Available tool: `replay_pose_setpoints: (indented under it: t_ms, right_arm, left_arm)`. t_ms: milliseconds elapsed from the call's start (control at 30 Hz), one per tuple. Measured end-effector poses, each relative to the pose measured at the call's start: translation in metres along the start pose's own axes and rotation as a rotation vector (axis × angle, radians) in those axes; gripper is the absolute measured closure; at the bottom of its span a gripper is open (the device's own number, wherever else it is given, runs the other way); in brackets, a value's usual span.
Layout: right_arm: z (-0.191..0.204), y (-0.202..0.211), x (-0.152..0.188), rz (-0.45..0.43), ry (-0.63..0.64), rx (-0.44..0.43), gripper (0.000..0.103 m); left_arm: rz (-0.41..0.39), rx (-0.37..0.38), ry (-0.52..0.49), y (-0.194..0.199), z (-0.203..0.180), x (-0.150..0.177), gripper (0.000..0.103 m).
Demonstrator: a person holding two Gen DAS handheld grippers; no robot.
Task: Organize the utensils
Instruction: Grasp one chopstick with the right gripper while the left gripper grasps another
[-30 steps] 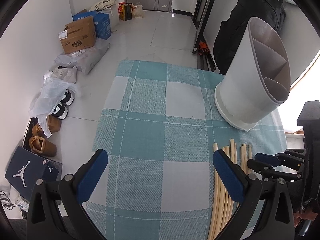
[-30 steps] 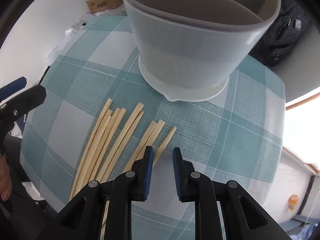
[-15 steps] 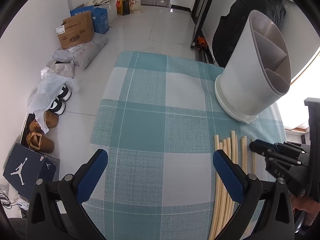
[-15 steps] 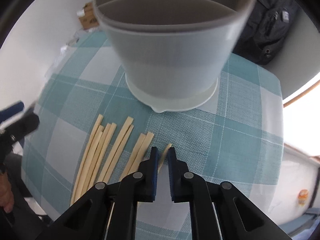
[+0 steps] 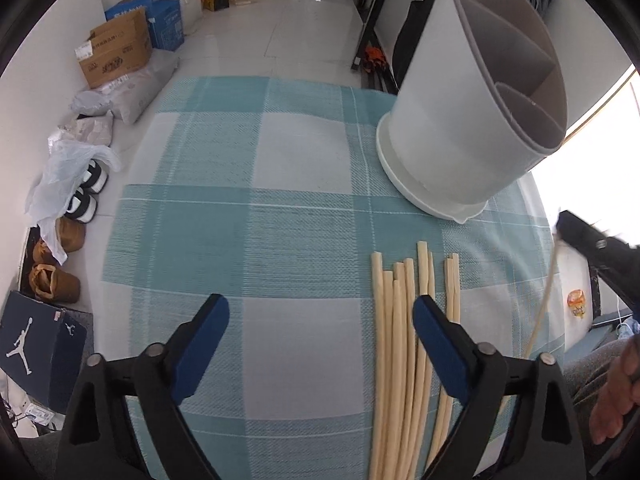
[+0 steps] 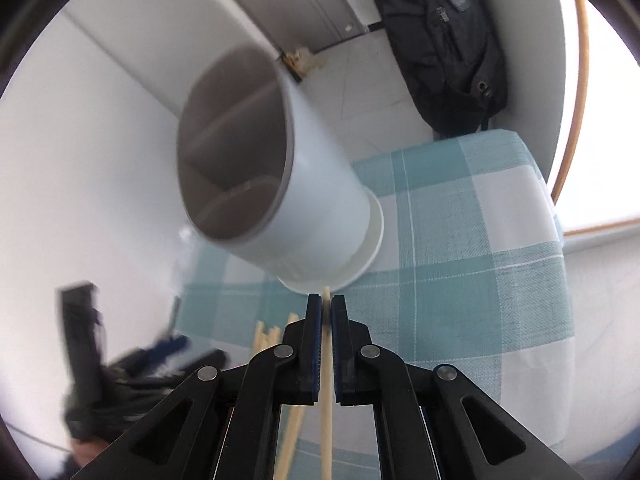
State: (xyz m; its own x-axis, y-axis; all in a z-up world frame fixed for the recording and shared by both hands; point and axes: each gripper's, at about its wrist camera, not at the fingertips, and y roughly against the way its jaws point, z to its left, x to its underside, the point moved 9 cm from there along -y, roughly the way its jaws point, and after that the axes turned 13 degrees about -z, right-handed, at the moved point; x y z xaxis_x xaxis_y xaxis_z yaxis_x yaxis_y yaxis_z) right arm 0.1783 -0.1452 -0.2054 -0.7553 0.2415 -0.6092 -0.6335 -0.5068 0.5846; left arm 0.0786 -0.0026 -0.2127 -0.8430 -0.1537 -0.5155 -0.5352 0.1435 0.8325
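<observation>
A white utensil holder (image 5: 460,120) (image 6: 320,208) with grey inner compartments stands on the teal checked tablecloth (image 5: 240,220). Several pale chopsticks (image 5: 400,340) (image 6: 272,332) lie side by side in front of it. My right gripper (image 6: 327,304) is shut on one chopstick (image 6: 326,380), lifted off the cloth, its tip just below the holder's base. In the left wrist view that gripper (image 5: 580,236) is a blur at the right edge with the thin stick (image 5: 544,300) hanging from it. My left gripper (image 5: 320,308) hovers over the bundle with its jaws closing. A few chopsticks lie between its fingers, untouched.
On the floor to the left lie a cardboard box (image 5: 114,52), plastic bags, shoes (image 5: 84,196) and a dark shoe box (image 5: 36,348). A black backpack (image 6: 440,40) leans behind the table. A person's hand (image 5: 616,408) shows at the lower right.
My right gripper shut on one chopstick, lifted it off the cloth and rolled upward toward the holder. My left gripper shifted right over the bundle and its jaws have narrowed.
</observation>
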Motion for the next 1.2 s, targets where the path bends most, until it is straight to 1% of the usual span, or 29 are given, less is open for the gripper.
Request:
replay_pose_setpoints:
  t_ms: [167,233,267,300,333,367,400,500,567,600,633,667,700,800,867,967,1133,1200]
  right_arm:
    - [-0.002,0.018,-0.017,-0.059,-0.032,-0.055,0.099]
    - [-0.004,0.022,-0.018,-0.071,-0.034,-0.069,0.099]
    - [-0.008,0.022,-0.022,-0.073,-0.036,-0.073,0.099]
    - [-0.009,0.023,-0.023,-0.073,-0.037,-0.077,0.099]
    - [-0.011,0.024,-0.025,-0.075,-0.039,-0.082,0.099]
    - [-0.012,0.027,-0.026,-0.080,-0.045,-0.089,0.099]
    - [-0.009,0.035,-0.022,-0.083,-0.047,-0.092,0.099]
    - [-0.009,0.039,-0.023,-0.091,-0.051,-0.105,0.099]
    - [-0.008,0.045,-0.023,-0.094,-0.046,-0.107,0.099]
    - [-0.008,0.047,-0.023,-0.097,-0.045,-0.108,0.099]
    - [-0.007,0.048,-0.023,-0.098,-0.045,-0.113,0.099]
    - [-0.007,0.048,-0.024,-0.098,-0.044,-0.114,0.099]
    - [-0.007,0.048,-0.024,-0.099,-0.044,-0.113,0.099]
    - [-0.007,0.051,-0.025,-0.109,-0.045,-0.115,0.099]
    - [-0.008,0.054,-0.027,-0.118,-0.042,-0.115,0.099]
    - [-0.008,0.059,-0.028,-0.128,-0.043,-0.116,0.099]
    - [-0.005,0.063,-0.028,-0.144,-0.028,-0.115,0.099]
    - [-0.002,0.064,-0.028,-0.152,-0.021,-0.113,0.099]
  left_arm:
    - [0.037,0.005,-0.011,-0.010,-0.009,-0.002,0.039]
    - [0.051,0.002,-0.012,-0.013,-0.010,-0.003,0.043]
    - [0.059,-0.004,-0.008,-0.015,-0.009,-0.004,0.050]
    - [0.066,-0.006,-0.001,-0.016,-0.009,-0.004,0.054]
    - [0.063,-0.010,0.005,-0.016,-0.009,-0.006,0.054]
    - [0.072,-0.007,0.012,-0.017,-0.009,-0.006,0.060]
    - [0.076,-0.017,0.008,-0.018,-0.008,-0.006,0.065]
    - [0.093,-0.068,0.005,-0.020,-0.004,-0.006,0.077]
    - [0.101,-0.071,0.014,-0.020,-0.004,-0.005,0.080]
    - [0.106,-0.065,0.026,-0.020,-0.004,-0.004,0.089]
    - [0.114,-0.043,0.042,-0.020,-0.007,-0.003,0.094]
    - [0.116,-0.040,0.047,-0.024,-0.010,-0.004,0.097]
    - [0.115,-0.053,0.044,-0.024,-0.011,-0.004,0.098]
    - [0.124,-0.060,0.037,-0.026,-0.013,0.000,0.101]
    - [0.113,-0.064,0.035,-0.025,-0.014,0.001,0.101]
    - [0.101,-0.046,0.066,-0.024,-0.016,-0.001,0.102]
    - [0.047,-0.039,0.087,-0.019,-0.010,-0.006,0.102]
    - [0.030,-0.012,0.113,-0.012,-0.008,-0.007,0.102]
